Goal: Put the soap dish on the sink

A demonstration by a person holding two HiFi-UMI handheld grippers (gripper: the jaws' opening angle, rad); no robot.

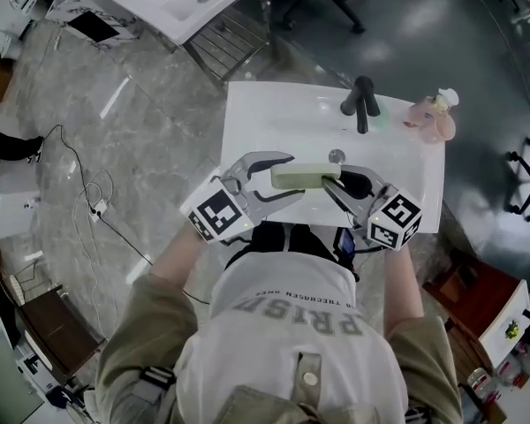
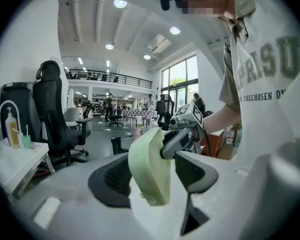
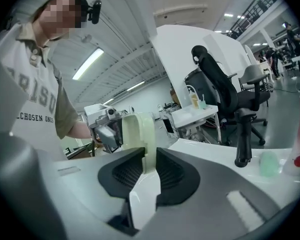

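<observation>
The dish [image 1: 305, 177] was pale green, oblong and shallow, held over the sink [image 1: 256, 113]. The right gripper [image 1: 334, 182] clamped one end. The left gripper [image 1: 287, 176] stood released around the other.

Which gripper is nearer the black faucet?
Right. The right gripper grips the soap dish directly before the faucet; the left gripper stands open at the dish's far end.

grey marble floor [image 1: 132, 157], black office chair [image 2: 52, 119] nearby.

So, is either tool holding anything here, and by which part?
The right tool is shut on one end rim of the pale green soap dish. The left tool stands open around its other end, not gripping.
</observation>
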